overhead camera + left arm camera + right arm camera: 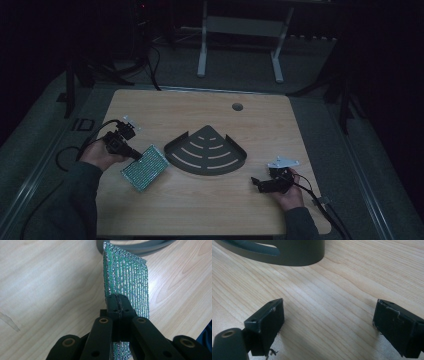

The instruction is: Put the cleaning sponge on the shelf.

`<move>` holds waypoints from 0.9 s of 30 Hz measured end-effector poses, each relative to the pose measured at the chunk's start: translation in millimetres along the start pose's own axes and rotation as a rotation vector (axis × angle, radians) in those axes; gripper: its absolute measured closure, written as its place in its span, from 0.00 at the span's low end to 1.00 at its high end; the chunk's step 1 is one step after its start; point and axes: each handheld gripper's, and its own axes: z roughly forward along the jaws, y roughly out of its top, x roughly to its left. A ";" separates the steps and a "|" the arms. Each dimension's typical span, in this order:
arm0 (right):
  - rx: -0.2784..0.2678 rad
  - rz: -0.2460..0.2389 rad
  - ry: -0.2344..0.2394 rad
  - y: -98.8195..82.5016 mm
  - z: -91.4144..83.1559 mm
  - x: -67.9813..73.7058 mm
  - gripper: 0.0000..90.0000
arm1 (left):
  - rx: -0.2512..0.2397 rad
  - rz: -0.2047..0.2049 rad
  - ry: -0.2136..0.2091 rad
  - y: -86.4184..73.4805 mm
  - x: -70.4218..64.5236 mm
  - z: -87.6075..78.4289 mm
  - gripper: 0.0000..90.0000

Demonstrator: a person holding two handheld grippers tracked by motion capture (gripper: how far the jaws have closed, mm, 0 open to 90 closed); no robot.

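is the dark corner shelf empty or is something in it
Empty. The high view shows the shelf with bare slots; the green pad is beside it, clamped in the left gripper.

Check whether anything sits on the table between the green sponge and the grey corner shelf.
Nothing visible does. The left gripper is shut on the green sponge, and bare table lies between it and the grey corner shelf.
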 end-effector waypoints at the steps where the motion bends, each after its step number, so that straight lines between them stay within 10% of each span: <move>1: 0.000 0.000 0.000 0.0 0.0 0.0 0.11 | 0.002 0.008 0.003 2.2 -0.6 -1.2 1.00; 27: 0.000 -0.001 0.000 0.0 0.0 -0.1 0.11 | -0.024 0.033 0.021 36.2 -3.2 -11.7 1.00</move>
